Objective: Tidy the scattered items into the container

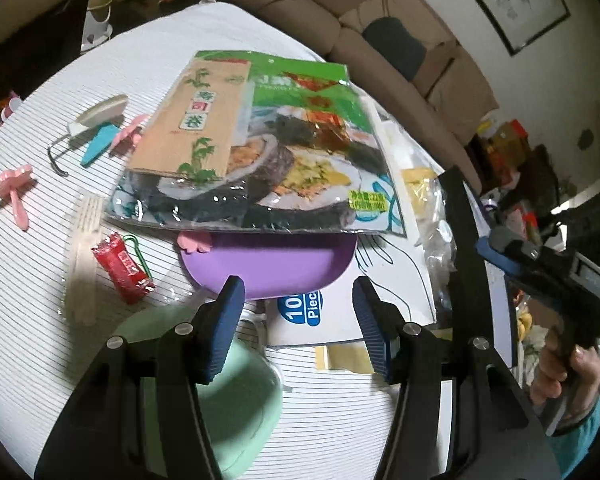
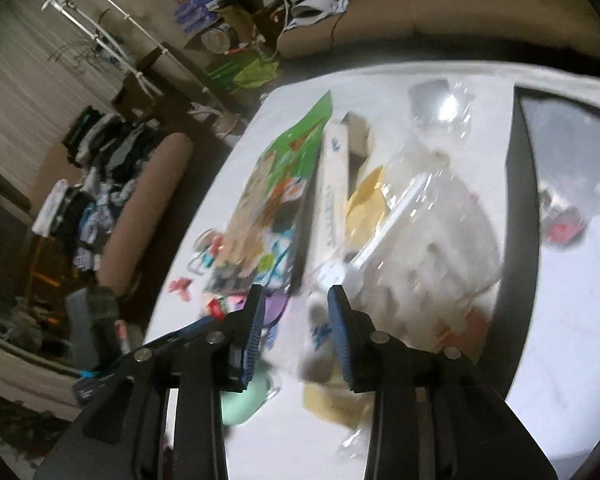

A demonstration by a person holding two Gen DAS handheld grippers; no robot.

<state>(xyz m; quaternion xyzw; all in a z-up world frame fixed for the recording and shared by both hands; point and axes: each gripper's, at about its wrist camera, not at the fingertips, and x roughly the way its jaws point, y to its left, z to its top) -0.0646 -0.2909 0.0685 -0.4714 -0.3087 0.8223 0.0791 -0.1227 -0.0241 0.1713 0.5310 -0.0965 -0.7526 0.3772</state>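
A large green plastic seaweed packet (image 1: 260, 148) lies partly on the purple oval tray (image 1: 272, 268) on the white striped table (image 1: 32, 280); left of the tray lies a red wrapped candy (image 1: 122, 272), a pale wooden fork (image 1: 85, 256) beside it.

Bamboo mat sleeve (image 1: 190, 120) reads "寿司卷" — white box (image 1: 320, 312) shows "10", "Piec", cut off.

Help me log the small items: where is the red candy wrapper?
In the left wrist view the red candy wrapper lies on the striped tablecloth, left of the purple tray, beside the wooden fork, with a green clip touching it.
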